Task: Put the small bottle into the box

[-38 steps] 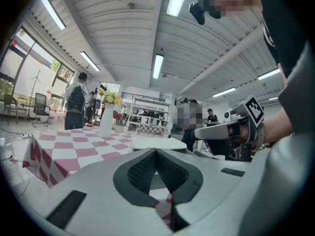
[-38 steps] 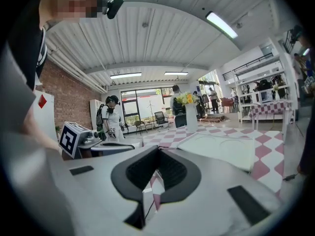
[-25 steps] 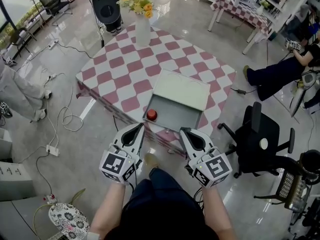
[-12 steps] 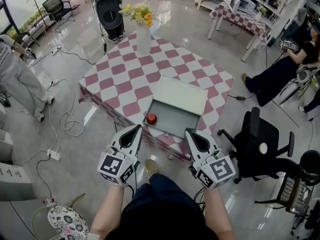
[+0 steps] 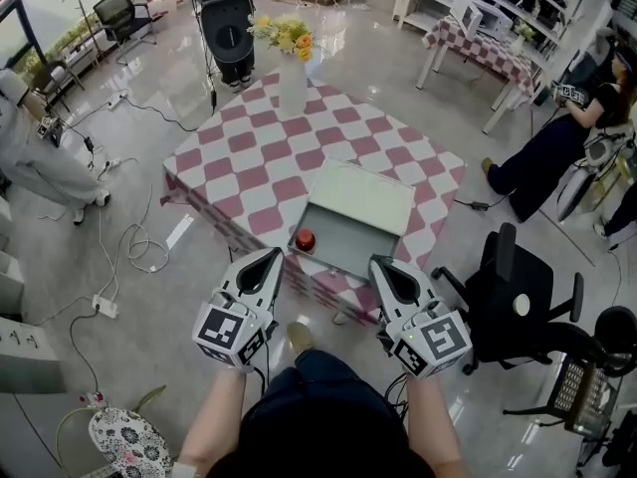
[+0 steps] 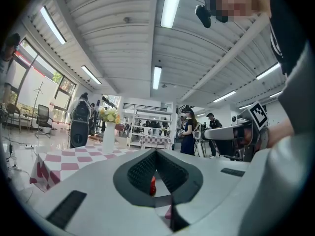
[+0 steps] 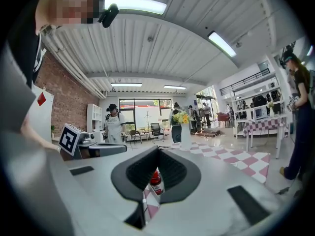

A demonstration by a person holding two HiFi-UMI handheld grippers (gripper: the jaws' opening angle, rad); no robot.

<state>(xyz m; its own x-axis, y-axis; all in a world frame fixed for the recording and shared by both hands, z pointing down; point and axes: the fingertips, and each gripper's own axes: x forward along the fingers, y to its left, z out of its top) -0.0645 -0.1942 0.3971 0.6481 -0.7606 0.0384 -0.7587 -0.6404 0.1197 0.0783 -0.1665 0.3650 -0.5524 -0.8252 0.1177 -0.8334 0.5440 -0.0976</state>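
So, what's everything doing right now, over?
Left gripper shut, empty. Right gripper shut, empty, both short of the table. Small bottle upright at the open box, near left corner, seemingly inside. Nothing in the way.

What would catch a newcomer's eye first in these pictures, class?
The pink-and-white checked table fills the middle of the head view, with a vase of yellow flowers at its far corner. Near its front edge an open box holds a small red-topped bottle. Below, the left gripper and right gripper, both shut, point at the box.
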